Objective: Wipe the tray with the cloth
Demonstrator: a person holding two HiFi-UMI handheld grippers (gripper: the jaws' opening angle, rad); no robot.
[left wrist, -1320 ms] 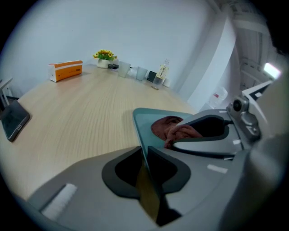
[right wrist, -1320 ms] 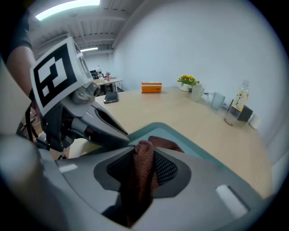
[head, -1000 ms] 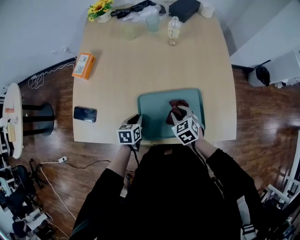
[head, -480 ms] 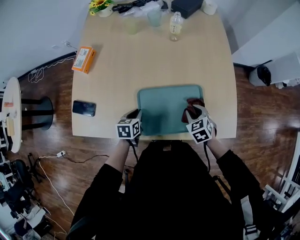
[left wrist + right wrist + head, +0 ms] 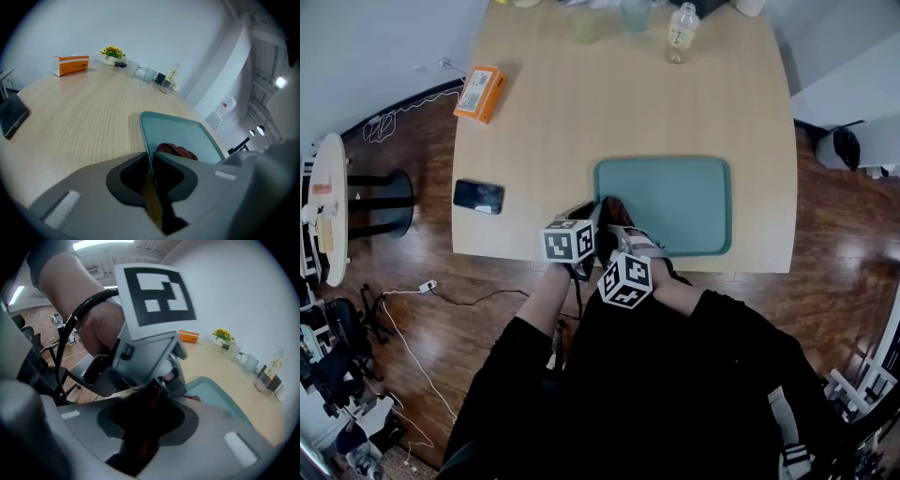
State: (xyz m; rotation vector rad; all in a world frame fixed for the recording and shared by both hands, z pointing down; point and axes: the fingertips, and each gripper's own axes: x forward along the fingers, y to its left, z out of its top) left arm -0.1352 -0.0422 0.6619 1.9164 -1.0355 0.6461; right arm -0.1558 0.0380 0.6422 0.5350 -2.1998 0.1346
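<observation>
Office-style meeting room: a pale wood table (image 5: 581, 122) stands against plain white walls (image 5: 154, 28) on a dark wood-plank floor (image 5: 412, 234), with loose white cables (image 5: 382, 125) tangled along the skirting. Long light panels (image 5: 112, 243) run across the ceiling. Everyday desk clutter marks it as a workplace: a phone (image 5: 478, 196), an orange box (image 5: 479, 93), a drinks bottle (image 5: 681, 32), cups (image 5: 140, 71) and a pot of yellow flowers (image 5: 111, 51) along the table's far edge. A small round white side table (image 5: 323, 220) stands off to one side
</observation>
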